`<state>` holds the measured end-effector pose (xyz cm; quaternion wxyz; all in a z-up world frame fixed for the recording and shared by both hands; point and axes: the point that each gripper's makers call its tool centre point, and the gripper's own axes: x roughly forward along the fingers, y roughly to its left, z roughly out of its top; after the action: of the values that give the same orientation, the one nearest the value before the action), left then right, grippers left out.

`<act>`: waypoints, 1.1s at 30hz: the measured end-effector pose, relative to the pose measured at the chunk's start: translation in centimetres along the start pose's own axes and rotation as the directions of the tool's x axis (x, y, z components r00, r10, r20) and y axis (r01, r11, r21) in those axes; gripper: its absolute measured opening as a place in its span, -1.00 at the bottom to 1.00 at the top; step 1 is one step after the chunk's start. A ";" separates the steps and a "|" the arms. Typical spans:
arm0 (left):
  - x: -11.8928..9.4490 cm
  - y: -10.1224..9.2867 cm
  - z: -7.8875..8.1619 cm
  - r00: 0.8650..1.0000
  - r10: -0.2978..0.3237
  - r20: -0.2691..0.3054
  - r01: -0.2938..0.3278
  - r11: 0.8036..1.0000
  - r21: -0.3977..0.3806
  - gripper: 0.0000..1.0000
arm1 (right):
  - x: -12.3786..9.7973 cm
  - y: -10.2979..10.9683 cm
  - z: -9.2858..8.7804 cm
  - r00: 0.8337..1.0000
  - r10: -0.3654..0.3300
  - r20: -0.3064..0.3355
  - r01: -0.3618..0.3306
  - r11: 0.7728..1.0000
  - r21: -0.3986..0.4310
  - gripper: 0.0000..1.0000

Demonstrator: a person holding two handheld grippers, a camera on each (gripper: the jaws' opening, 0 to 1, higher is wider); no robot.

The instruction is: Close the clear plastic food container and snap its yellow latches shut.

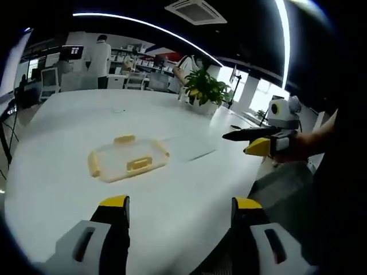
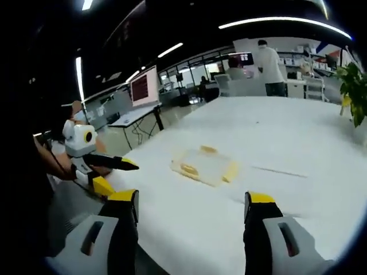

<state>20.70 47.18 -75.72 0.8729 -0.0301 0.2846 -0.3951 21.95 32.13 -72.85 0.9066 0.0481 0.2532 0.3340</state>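
Hovering both grippers off the near edge of the white table [image 1: 69, 114], jaws apart, holding nothing: left gripper [image 1: 180, 203], right gripper [image 2: 192, 197]. Clear plastic food container [image 1: 127, 158] lies flat, well in from the edge. I judge it light, thin, slippery; press the lid rim, then push each yellow latch [image 1: 139, 164].

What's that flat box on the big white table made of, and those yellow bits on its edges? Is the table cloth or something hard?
The food container looks like clear, slightly cloudy plastic: the white table shows through it. Its yellow latches look like opaque matte plastic. The table appears hard and smooth with a dull white finish, perhaps laminate; no folds suggest cloth, but the views cannot settle it.
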 end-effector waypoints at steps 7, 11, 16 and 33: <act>0.6 2.3 0.9 0.999 -0.020 -0.048 0.024 0.995 0.094 0.47 | 0.8 -1.3 1.1 1.000 -0.014 0.013 0.015 1.000 -0.010 0.41; 1.4 3.8 0.5 0.993 -0.042 -0.108 0.059 0.985 0.159 0.47 | 1.6 -2.1 0.9 1.000 -0.020 -0.002 0.020 1.000 -0.018 0.41; 2.3 5.1 1.3 0.993 -0.059 -0.104 0.076 0.984 0.160 0.47 | 2.4 -2.6 1.1 1.000 -0.014 -0.015 0.014 1.000 -0.020 0.34; 4.4 7.6 1.8 0.971 -0.127 -0.202 0.168 0.965 0.199 0.40 | 5.9 -3.1 1.5 0.986 0.103 -0.133 -0.124 0.978 -0.166 0.35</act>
<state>29.01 48.97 -78.42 0.8082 0.0806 0.3183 -0.4889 28.39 33.58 -74.86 0.8694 -0.0372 0.2756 0.4084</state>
